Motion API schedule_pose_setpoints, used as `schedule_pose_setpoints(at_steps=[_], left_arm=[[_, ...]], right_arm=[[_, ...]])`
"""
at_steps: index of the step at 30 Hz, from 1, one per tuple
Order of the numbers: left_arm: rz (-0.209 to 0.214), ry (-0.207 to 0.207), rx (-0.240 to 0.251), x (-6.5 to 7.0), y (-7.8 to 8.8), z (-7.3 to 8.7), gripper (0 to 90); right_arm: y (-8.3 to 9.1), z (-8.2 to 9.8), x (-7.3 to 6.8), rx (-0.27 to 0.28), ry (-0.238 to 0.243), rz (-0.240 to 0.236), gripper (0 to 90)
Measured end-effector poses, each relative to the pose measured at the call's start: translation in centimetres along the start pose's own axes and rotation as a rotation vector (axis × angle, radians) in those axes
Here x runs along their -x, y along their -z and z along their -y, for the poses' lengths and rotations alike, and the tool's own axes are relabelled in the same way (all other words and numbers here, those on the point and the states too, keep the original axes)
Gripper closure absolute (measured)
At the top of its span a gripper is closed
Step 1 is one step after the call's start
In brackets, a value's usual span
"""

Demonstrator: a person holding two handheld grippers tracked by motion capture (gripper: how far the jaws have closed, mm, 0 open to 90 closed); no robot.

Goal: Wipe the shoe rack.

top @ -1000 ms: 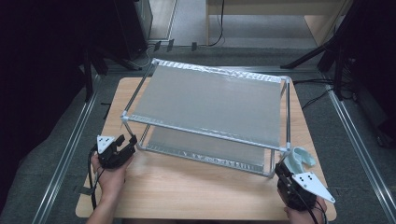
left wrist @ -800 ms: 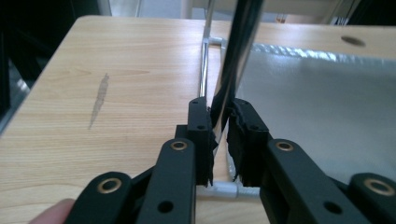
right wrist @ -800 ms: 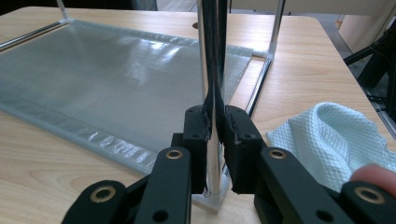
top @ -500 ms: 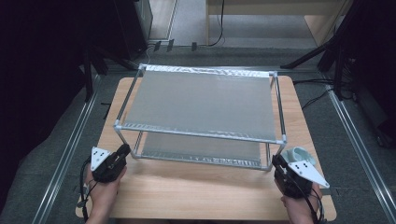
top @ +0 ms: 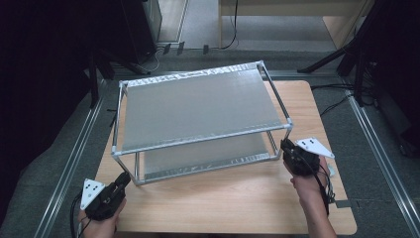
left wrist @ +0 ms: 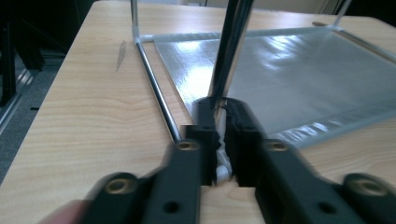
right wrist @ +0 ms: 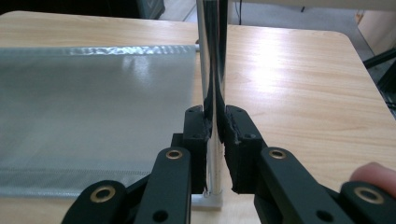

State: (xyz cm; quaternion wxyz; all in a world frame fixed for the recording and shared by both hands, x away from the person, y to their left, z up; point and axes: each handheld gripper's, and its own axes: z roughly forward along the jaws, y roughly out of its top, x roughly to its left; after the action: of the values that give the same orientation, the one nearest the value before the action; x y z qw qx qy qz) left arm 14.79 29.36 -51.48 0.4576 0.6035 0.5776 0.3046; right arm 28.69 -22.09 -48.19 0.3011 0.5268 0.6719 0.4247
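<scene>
A two-tier metal rack [top: 198,106] with mesh shelves stands askew on the wooden table [top: 223,198]. My left gripper [top: 126,177] is at the rack's front-left corner. In the left gripper view its jaws [left wrist: 219,105] are shut on the chrome front-left leg [left wrist: 233,46] just above its white foot. My right gripper [top: 286,146] is at the front-right corner. There its jaws [right wrist: 215,114] are shut on the front-right leg [right wrist: 210,46], low down. The lower shelf [right wrist: 93,107] lies just beyond both grippers.
Aluminium rails run along the floor on the left [top: 74,158] and right [top: 381,148] of the table. Black stand legs [top: 341,57] and cables lie on the floor behind. Bare tabletop stretches between my two hands in front of the rack.
The rack has turned on the table: its front-left corner came toward me and its front-right corner went away. My left hand drew back with it, my right hand pushed forward. The left jaws closed on the leg.
</scene>
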Motion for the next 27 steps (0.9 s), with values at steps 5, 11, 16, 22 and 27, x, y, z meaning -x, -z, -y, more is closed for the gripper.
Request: schedule_pose_setpoints(at_steps=[5,11,16,22,27], left_arm=[[-0.009,-0.037,-0.01,0.4,0.8,0.9,78.4],[-0.019,0.02,0.001,-1.3,-0.5,0.4,53.5],[0.004,-0.021,-0.005,-1.0,-2.4,-1.1,51.5],[0.054,-0.106,-0.01,-0.1,-2.7,-1.4,73.5],[0.081,-0.093,-0.005,0.0,-1.2,-0.7,79.4]], right_arm=[[-1.8,-1.3,0.5,-0.011,-0.008,-0.003,80.2],[-2.2,-1.4,0.9,-0.015,-0.031,-0.016,78.1],[-2.4,-1.1,0.9,-0.018,-0.028,-0.027,75.1],[-2.3,-0.8,1.0,-0.01,-0.02,-0.01,81.1],[-1.2,-0.4,1.3,-0.02,-0.022,-0.028,81.1]])
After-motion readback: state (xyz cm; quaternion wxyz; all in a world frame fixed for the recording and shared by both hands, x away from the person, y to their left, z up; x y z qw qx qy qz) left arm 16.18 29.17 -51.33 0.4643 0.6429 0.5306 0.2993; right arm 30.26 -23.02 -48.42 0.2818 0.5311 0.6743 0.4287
